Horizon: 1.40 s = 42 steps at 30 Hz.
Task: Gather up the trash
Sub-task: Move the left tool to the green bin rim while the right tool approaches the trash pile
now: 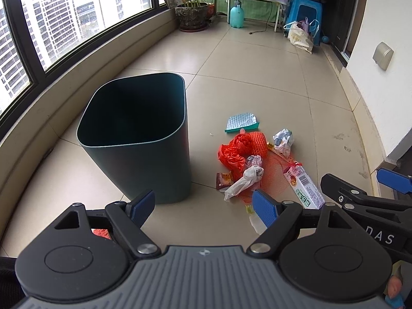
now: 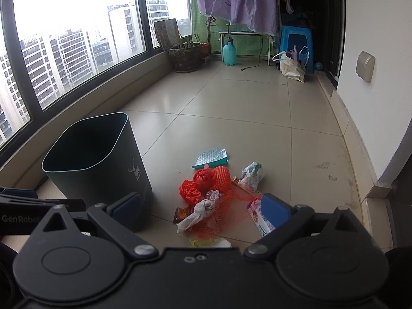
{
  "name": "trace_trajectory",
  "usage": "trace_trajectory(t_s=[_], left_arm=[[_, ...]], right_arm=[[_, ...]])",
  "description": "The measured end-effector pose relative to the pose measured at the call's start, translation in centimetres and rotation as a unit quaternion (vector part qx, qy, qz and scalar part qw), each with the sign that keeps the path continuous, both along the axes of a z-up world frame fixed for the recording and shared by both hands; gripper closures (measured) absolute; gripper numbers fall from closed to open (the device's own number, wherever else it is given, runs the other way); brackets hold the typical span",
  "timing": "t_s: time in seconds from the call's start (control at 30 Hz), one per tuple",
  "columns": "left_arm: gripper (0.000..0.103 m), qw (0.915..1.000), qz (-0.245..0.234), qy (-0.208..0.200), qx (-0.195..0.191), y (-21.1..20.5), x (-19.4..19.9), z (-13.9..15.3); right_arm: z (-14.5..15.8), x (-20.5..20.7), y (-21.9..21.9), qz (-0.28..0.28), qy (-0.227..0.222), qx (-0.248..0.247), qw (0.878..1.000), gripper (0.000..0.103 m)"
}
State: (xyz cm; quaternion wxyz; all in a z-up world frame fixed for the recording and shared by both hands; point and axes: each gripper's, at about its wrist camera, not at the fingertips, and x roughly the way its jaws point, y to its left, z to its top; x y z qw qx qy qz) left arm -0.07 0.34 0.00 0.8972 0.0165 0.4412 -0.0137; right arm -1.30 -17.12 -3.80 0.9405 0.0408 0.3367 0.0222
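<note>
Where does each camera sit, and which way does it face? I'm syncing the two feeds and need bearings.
Left wrist: rides the left tool, looking forward and down at the bin and trash pile; its open fingers show, and the right tool at the right edge.
Right wrist: rides the right tool, same heading from further right; the left tool enters at the left.
Shared: bin, pile, windows.
</note>
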Motion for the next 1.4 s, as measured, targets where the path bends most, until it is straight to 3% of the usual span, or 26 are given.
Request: trace_trajectory(t_s=[0.33, 0.7, 1.13, 1.4], left_arm=[[0.020, 0.9999, 0.007, -0.007, -0.005, 0.5, -0.1, 0.2], [0.020, 0.9990, 0.028, -0.027, 0.023, 0.2, -0.1, 1.2], [0.020, 0.9990, -0.019, -0.031, 0.028, -1.4, 0.3, 0.8], [0.020, 0.9995, -0.010, -0.020, 0.024, -0.3, 1.6, 1.0]], right_arm=[[0.0, -0.2, -0.2, -0.010, -0.007, 0.008, 1.000, 0.003], [0.6, -0.5, -0.5, -0.012, -0.012, 0.006, 1.000, 0.003], [0.9, -0.6, -1.0, -0.023, -0.004, 0.017, 1.000, 0.003], [1.3, 0.7, 0.1, -0.010, 0.004, 0.012, 1.000, 0.003]])
